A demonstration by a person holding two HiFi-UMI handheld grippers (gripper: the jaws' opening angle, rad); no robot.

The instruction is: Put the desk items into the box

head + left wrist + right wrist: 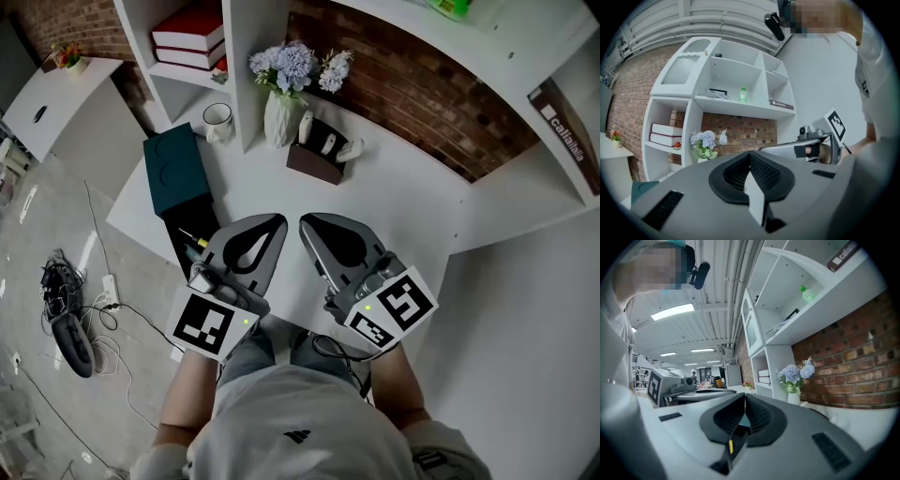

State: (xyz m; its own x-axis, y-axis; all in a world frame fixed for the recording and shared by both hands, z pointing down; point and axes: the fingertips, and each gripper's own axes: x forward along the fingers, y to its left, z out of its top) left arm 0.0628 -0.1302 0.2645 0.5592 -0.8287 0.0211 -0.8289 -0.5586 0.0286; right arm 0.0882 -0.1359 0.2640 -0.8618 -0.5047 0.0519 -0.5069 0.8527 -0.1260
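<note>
Desk items sit on the white desk (403, 202) ahead of both grippers: mug (217, 120) at 11 o'clock, vase of flowers (281, 112) at 12, brown holder (317, 157) just past 12, with the teal box (178, 173) at 10. Left gripper (274, 225) and right gripper (311, 225) hang side by side over the near edge, jaws of each pressed together on nothing. Mug and vase look hard, slick and breakable, so pinch the mug's wall and the vase's body low; holder carries loose bits, so grip a side wall and keep it upright.
</note>
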